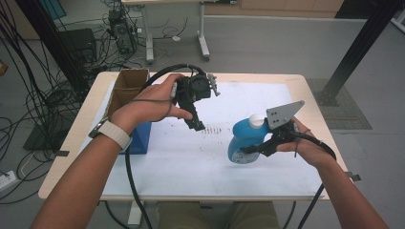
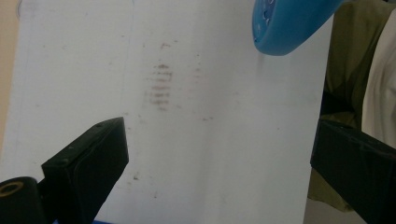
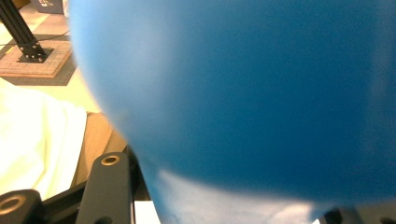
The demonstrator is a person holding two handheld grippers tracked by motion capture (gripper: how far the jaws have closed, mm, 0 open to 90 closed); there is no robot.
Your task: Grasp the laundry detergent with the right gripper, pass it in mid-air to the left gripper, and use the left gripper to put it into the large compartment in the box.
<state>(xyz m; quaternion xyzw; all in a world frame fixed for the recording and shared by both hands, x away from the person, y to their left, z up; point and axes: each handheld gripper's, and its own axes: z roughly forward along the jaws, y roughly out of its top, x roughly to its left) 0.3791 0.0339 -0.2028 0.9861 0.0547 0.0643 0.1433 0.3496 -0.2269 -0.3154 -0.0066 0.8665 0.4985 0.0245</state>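
A blue bottle (image 1: 242, 139) with a white cap (image 1: 257, 120) is held tilted over the right part of the white sheet (image 1: 191, 162). My right gripper (image 1: 254, 149) is shut on its body, and in the right gripper view the bottle (image 3: 261, 93) fills the space between the jaws. My left gripper (image 1: 196, 125) hangs above the middle of the sheet and points down. In the left gripper view its jaws stand wide apart, open (image 2: 224, 163), with nothing between them. The bottle's base (image 2: 285, 28) shows there at the top.
An open cardboard box (image 1: 129, 86) stands at the table's back left, with a blue box (image 1: 142, 138) in front of it. Dark smudges (image 1: 216, 130) mark the sheet's middle. Cables and a table leg lie on the floor beyond.
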